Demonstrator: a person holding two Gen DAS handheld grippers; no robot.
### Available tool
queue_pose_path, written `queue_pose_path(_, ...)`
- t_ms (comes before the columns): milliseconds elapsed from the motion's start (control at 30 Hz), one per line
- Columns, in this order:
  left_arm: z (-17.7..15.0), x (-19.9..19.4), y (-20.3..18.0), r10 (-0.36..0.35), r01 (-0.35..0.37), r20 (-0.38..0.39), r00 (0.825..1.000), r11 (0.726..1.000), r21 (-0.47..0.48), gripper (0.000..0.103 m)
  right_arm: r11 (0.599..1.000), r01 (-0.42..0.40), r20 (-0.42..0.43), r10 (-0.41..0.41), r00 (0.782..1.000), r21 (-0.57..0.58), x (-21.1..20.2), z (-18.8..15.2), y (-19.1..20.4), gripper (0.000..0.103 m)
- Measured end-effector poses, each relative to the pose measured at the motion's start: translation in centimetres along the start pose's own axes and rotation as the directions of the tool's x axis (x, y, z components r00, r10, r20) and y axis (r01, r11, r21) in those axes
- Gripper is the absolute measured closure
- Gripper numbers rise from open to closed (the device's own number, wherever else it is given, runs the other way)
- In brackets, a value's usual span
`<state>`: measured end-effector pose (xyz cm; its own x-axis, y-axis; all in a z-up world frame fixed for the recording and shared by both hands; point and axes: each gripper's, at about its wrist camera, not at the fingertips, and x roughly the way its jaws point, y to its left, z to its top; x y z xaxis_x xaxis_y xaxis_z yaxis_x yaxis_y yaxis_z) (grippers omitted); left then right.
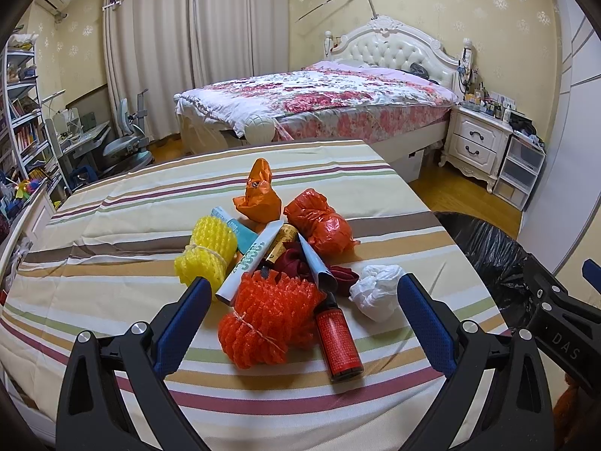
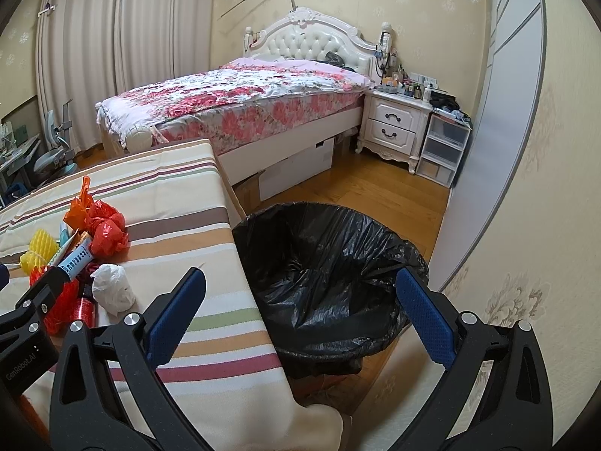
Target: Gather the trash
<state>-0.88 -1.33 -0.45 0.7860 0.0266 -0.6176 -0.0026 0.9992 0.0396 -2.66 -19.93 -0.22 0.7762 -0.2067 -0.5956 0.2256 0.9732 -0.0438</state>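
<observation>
Both black tongs with blue-padded fingers stand spread wide and hold nothing. From its own camera, the left gripper (image 1: pixel 304 312) hangs above a heap of rubbish on a table under a cream cloth striped in brown, maroon and green (image 1: pixel 112 225); its two pads straddle an orange foam fruit net tied with string (image 1: pixel 268 321). Just right of that net lies a small red bottle with a black cap (image 1: pixel 338 342), its label print too small to read. A crumpled white plastic bag (image 1: pixel 375 291) sits beside the bottle. Farther back are a yellow foam fruit net bound with string (image 1: pixel 206 253), a white tube with green lettering (image 1: pixel 249 259) that I cannot make out, a teal packet (image 1: pixel 240 231), a gold cylinder (image 1: pixel 280 246), dark red cloth (image 1: pixel 296 263), a crumpled red plastic bag (image 1: pixel 323 225) and an upright orange plastic bag (image 1: pixel 259 195).

In its own view, the right gripper (image 2: pixel 300 315) is poised over the table's right edge, pointing at a round bin lined with a black plastic sack (image 2: pixel 326 274) on the wooden floor (image 2: pixel 375 188), close against the table. The sack looks hollow inside. "DAS" is printed on the right tool's body as seen from the left camera, and "GenRobot.AI" on the left tool's body in the right camera. Behind stand a bed with a pink floral quilt (image 2: pixel 240 101) and a white nightstand (image 2: pixel 394 127).
</observation>
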Motion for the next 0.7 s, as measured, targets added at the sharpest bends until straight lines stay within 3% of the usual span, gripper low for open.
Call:
queue_pose_path(267, -0.5, 0.1, 0.5, 0.002, -0.002, -0.008, 1.0, 1.0, 0.004, 0.006, 1.0, -0.018, -0.011, 0.018, 1.0, -0.004, 0.5, -0.6, -0.1, 0.004)
queue_pose_path(500, -1.9, 0.2, 3.3, 0.015, -0.017, -0.049, 0.999, 1.0, -0.024, 0.007, 0.998, -0.053, -0.023, 0.053, 0.998, -0.019, -0.3, -0.2, 1.6, 0.005)
queue_pose_path(700, -3.0, -0.2, 6.2, 0.054, -0.058, -0.072, 0.996, 0.997, -0.054, 0.007, 0.992, -0.124, -0.06, 0.122, 0.991, -0.029, -0.3, -0.3, 3.4, 0.021)
